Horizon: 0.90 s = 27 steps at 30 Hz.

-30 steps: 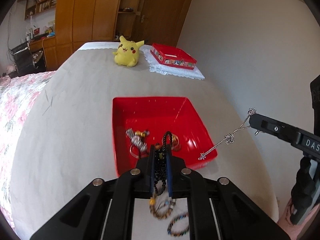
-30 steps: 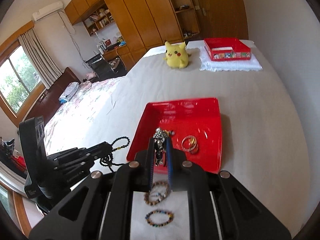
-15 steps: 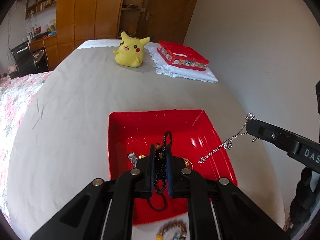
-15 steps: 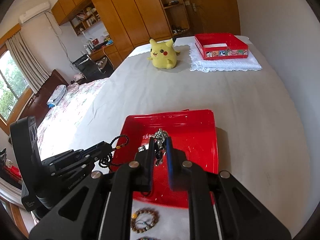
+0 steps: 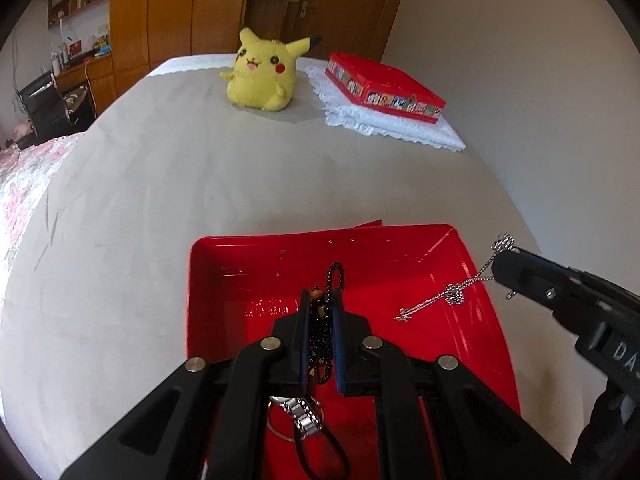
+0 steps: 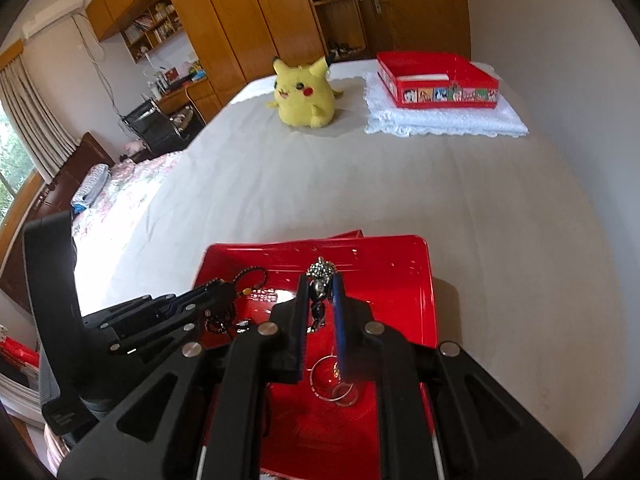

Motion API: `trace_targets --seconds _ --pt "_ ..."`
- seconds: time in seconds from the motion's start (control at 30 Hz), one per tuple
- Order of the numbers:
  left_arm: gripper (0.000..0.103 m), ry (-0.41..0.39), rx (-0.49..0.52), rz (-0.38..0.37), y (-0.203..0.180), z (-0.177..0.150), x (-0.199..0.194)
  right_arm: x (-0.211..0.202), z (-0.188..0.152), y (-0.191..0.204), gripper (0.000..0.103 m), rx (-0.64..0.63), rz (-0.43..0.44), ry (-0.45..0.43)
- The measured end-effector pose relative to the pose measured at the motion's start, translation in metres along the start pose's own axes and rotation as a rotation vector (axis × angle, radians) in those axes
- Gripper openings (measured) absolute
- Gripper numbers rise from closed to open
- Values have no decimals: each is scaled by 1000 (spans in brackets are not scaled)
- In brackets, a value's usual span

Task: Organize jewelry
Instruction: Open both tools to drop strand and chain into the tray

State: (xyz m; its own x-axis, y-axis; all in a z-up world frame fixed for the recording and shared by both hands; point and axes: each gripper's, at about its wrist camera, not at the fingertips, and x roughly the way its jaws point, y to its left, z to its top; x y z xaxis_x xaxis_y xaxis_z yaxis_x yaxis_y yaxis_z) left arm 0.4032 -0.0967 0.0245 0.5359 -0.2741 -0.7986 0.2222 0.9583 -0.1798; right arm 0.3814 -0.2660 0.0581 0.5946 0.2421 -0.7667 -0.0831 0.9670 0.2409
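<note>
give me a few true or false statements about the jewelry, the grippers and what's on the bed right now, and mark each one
1. The left gripper is shut on a black bead string. True.
2. The right gripper is open and holds nothing. False: it is shut on a silver chain.
3. Both grippers are over the red tray. True.
4. The yellow plush toy sits inside the red tray. False: it sits on the bed, far beyond the tray.
5. The red box rests on a white lace cloth. True.
</note>
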Motion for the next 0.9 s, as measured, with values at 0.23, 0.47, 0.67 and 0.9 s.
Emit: trace_targets --seconds 0.23,0.47,0.67,0.9 --pt "9 26 -11 22 5 1 25 38 -4 -7 9 6 -33 55" --pt "29 63 -20 39 7 4 40 65 -14 -10 26 -18 -78 124" --pt "29 55 -12 2 7 -3 20 54 -22 -17 26 7 -56 124" --pt "41 3 14 27 6 -42 -39 16 -48 -13 26 -6 -16 99"
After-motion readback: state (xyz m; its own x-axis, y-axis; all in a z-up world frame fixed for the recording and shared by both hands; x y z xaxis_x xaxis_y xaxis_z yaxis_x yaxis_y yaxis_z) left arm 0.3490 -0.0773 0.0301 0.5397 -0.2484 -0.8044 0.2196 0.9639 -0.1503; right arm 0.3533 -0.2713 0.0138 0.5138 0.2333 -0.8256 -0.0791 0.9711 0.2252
